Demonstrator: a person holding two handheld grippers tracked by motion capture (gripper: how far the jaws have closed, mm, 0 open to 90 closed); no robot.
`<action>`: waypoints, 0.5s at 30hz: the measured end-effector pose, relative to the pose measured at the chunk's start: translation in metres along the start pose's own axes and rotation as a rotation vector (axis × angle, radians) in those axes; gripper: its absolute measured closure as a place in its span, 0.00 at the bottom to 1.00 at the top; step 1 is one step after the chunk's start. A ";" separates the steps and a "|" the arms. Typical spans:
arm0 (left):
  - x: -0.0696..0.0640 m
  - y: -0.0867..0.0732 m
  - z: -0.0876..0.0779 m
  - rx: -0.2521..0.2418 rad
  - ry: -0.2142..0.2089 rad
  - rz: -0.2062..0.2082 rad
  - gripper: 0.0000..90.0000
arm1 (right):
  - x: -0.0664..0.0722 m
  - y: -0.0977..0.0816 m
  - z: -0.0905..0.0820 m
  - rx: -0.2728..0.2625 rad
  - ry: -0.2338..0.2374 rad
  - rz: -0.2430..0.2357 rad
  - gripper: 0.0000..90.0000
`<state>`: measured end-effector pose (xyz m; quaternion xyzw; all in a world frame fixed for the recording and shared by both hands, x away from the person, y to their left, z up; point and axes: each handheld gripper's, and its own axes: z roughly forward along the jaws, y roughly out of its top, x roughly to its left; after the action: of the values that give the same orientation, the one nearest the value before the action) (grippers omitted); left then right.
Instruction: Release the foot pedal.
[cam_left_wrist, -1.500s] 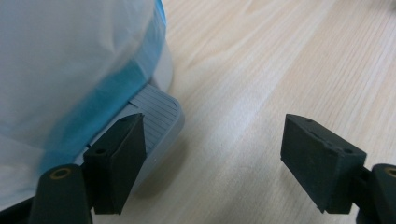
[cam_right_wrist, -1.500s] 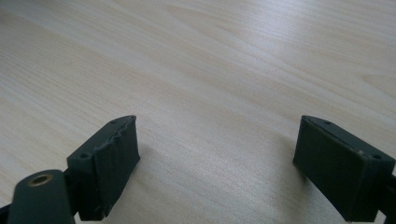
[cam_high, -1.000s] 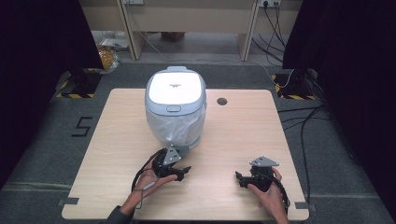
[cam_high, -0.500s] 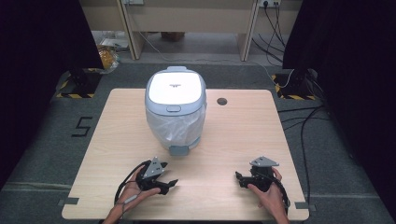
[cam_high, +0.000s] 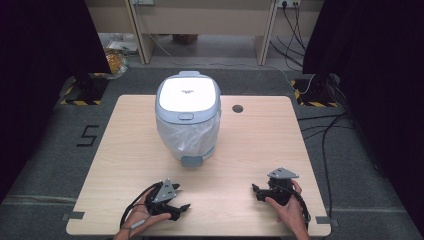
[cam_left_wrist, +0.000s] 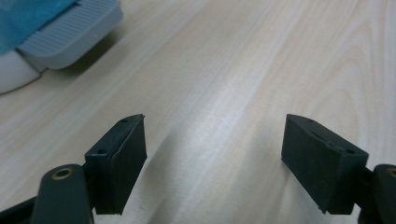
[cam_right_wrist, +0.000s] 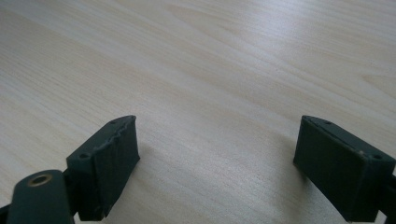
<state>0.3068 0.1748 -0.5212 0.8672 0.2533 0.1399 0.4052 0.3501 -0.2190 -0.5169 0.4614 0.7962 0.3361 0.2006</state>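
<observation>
In the high view, the left gripper (cam_high: 181, 207) lies low in the lower left of the frame, near the table's front edge, cupped from beneath by the left hand (cam_high: 142, 218), whose forearm is cut off by the bottom border; its black jaws point toward the right of the picture. The right gripper (cam_high: 255, 190) sits in the lower right, held by the right hand (cam_high: 286, 209) with the wrist running off the bottom edge, jaws aimed toward the left of the frame and the grey three-cornered plate on top. In the left gripper view the two jaws stand wide apart with nothing but bare wood between them; the right gripper view shows the same, jaws spread over bare wood. The pedal bin (cam_high: 188, 117), white-lidded and lined with a pale plastic bag, stands upright in the upper middle of the wooden table (cam_high: 260, 145), well apart from both grippers. Its grey foot pedal (cam_high: 192, 161) juts toward the front; in the left gripper view the pedal (cam_left_wrist: 70, 30) is cropped at the upper left corner, with a blurred strip of bluish bag above it. A small round hole (cam_high: 237, 108) shows in the tabletop right of the bin.
</observation>
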 end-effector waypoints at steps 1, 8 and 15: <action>-0.002 -0.001 0.000 0.003 -0.004 0.002 0.24 | 0.000 0.000 0.000 0.000 0.000 0.000 0.15; -0.010 -0.003 -0.003 0.005 -0.013 0.012 0.23 | 0.000 0.000 0.000 0.000 0.000 0.000 0.15; -0.017 -0.004 -0.004 0.021 -0.034 0.000 0.21 | 0.000 0.000 0.000 0.000 0.000 0.000 0.15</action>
<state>0.2896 0.1702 -0.5222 0.8738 0.2476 0.1224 0.4002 0.3500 -0.2189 -0.5169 0.4616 0.7962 0.3359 0.2006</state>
